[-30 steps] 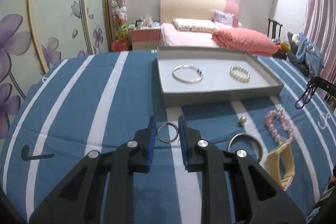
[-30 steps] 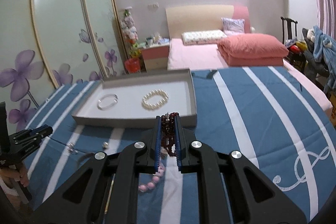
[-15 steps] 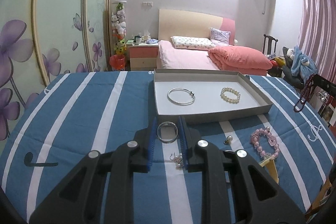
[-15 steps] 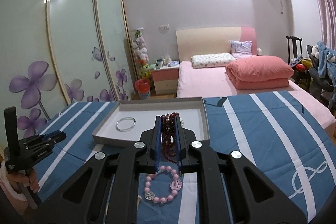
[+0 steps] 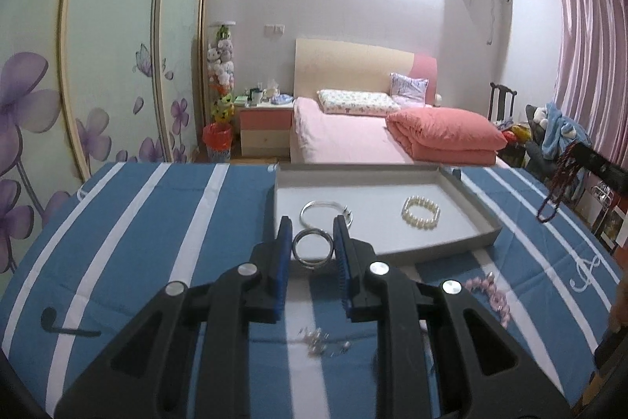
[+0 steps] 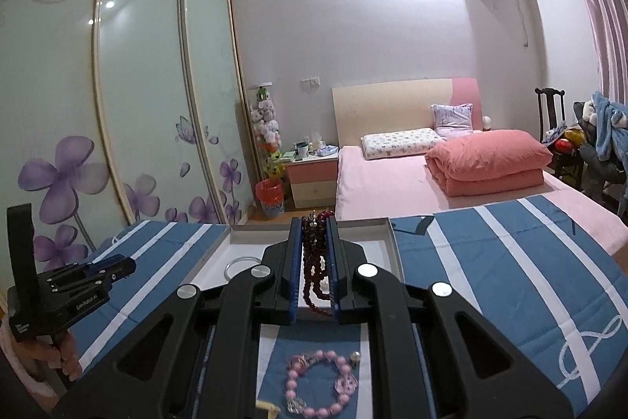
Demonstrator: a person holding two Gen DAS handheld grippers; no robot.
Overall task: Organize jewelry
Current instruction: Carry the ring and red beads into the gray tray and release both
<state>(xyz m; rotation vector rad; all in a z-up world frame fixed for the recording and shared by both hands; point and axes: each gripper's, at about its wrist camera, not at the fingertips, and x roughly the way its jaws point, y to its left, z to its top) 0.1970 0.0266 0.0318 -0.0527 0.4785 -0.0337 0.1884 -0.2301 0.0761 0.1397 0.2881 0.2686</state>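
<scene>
Silver ring (image 5: 313,248) pinched between left jaws; dark-red beads (image 6: 315,262) clamped in right jaws.

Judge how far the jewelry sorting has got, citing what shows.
Done: silver bangle and pearl bracelet lie in the grey tray. In hand: left gripper holds a metal ring; right gripper holds dark red beads. Left: pink bracelet and earrings on the cloth.
</scene>
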